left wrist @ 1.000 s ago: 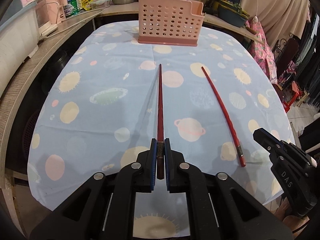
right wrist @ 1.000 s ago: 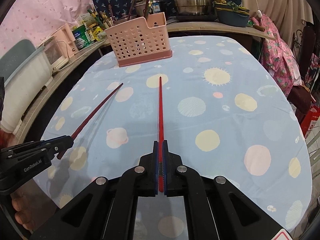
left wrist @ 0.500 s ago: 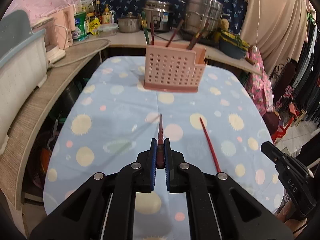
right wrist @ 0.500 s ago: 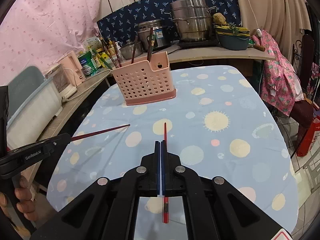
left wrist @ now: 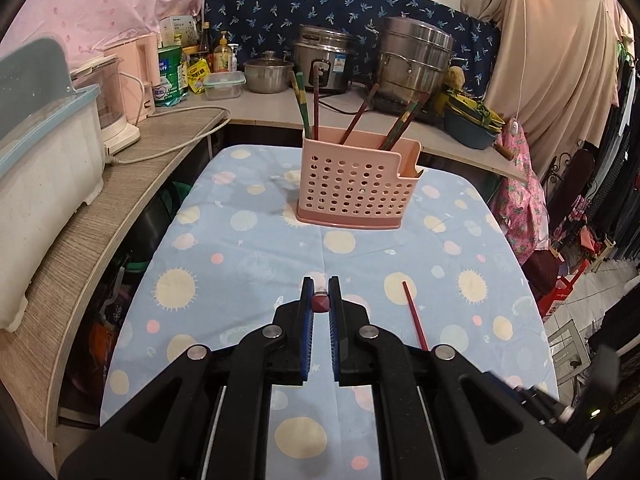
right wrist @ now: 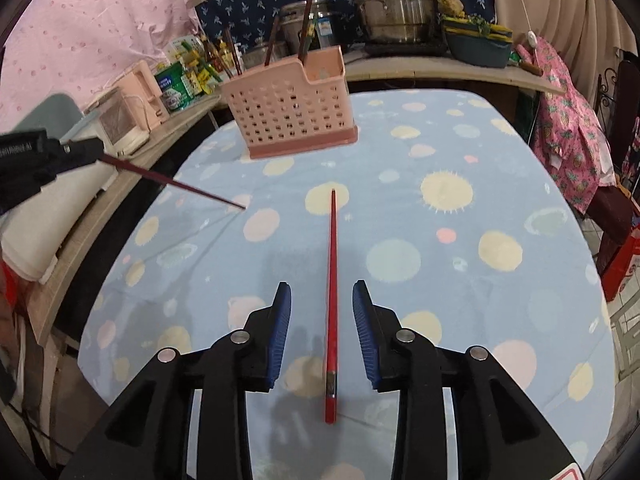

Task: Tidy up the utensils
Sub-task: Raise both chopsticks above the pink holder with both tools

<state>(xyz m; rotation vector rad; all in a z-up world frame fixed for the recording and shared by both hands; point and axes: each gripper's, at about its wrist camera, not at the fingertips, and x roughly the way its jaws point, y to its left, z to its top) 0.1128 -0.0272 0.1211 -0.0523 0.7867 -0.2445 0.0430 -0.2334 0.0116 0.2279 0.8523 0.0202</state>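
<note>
The left tool [left wrist: 321, 294] is clenched on a dark red chopstick [right wrist: 176, 179], held off the tabletop [right wrist: 520, 184] with its thin tip slanting down toward the cloth, seen end-on between the blue pads [left wrist: 306, 300] in the left wrist view; farther back the pink perforated holder [left wrist: 356, 184] stands upright on the planet-patterned cloth with several chopsticks leaning inside; to the right, the right tool [right wrist: 322, 300] is released, its jaws spread wide on either side of a bright red chopstick [right wrist: 331, 304] that lies flat on the cloth, pointing toward the holder.
</note>
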